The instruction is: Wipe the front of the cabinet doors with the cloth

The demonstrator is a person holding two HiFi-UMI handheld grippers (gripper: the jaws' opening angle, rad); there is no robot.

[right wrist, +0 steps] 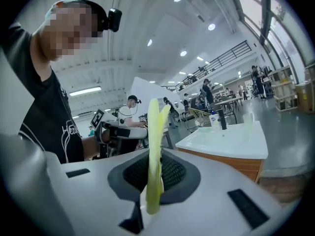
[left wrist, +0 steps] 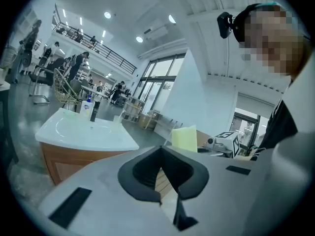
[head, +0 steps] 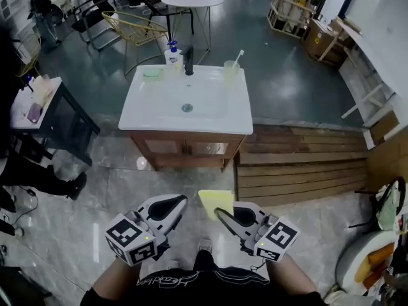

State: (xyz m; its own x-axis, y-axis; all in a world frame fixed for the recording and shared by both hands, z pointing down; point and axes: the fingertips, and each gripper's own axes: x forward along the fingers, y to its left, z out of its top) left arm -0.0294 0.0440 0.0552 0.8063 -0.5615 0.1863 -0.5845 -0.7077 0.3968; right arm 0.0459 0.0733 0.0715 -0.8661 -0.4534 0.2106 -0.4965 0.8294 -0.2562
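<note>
Left gripper (head: 173, 204) is hanging low in front of the person. Its jaws are standing only a little apart, and between them only the floor boards are showing. Just beside it on the right, the right gripper (head: 222, 214) is pinching the yellow cloth (head: 215, 201) between its jaws. The cloth is standing up on its edge above the pads. It is well apart from the cabinet (head: 185, 150) and is not touching the doors.

At the left edge, a black side table (head: 60, 116) is standing near the cabinet's left corner, and a person's shoe (head: 77, 183) is resting on the floor below it. A stretch of pale marble floor (head: 115, 196) is lying between the grippers and the cabinet front, which is giving the way forward. The wooden doors are facing the person under the white basin (head: 156, 110), whose rim is reaching out over them. At the right, a wooden platform (head: 299, 167) is touching the cabinet's side, so room on that side is narrow.

On the basin's far edge a soap bottle (head: 171, 54), a dark faucet (head: 189, 61) and a cup (head: 231, 72) holding a toothbrush are standing. Behind, a yellow wire chair (head: 137, 27) and a round white table (head: 191, 0) are standing on dark floor.
</note>
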